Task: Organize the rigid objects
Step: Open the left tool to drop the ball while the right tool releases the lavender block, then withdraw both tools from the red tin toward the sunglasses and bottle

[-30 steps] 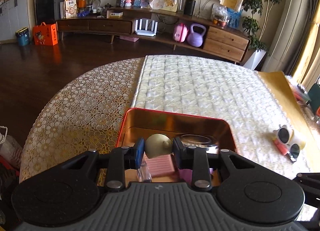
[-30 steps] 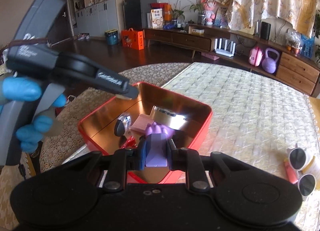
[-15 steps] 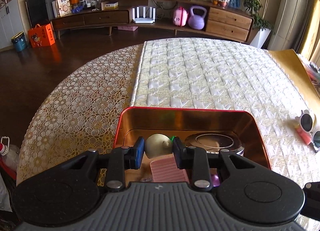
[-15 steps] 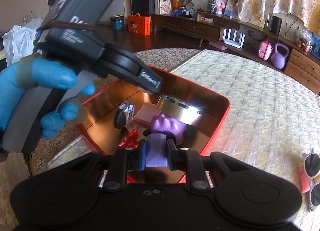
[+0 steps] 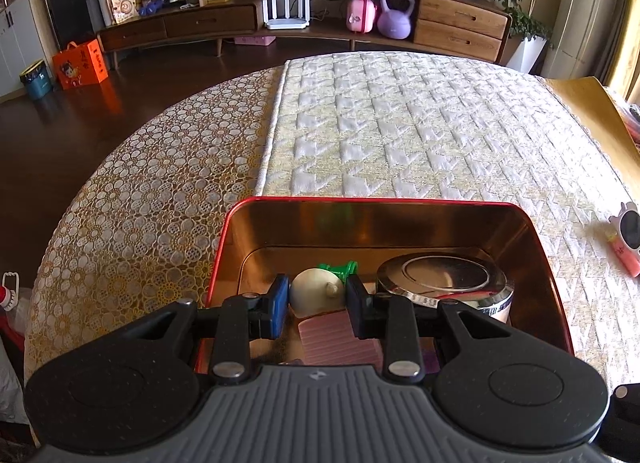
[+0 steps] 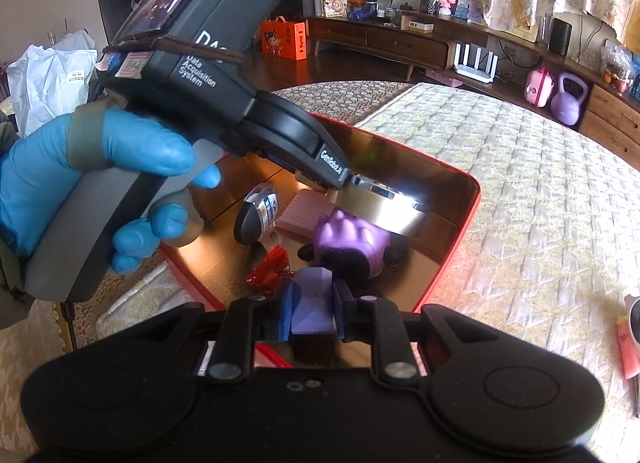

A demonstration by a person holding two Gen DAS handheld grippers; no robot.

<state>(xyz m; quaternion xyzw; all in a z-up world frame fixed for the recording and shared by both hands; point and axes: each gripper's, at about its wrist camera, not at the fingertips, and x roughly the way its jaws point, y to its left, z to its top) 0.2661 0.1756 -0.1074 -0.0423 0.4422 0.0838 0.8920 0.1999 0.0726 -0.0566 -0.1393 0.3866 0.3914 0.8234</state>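
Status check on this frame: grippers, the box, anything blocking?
Left gripper shut on cream onion toy. Right gripper shut on purple block. Both over red box. Nothing blocking.

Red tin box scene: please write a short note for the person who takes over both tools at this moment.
Left tool: shut on a cream onion-shaped toy, over the red metal tin box.
Right tool: shut on a lilac faceted block, over the box's near edge.
Already in the box: shiny round metal can, pink ribbed card, purple paw-shaped toy, red foil wrapper.
Left to do: release both held things into the box; white sunglasses and a pink tube lie on the quilted cloth.
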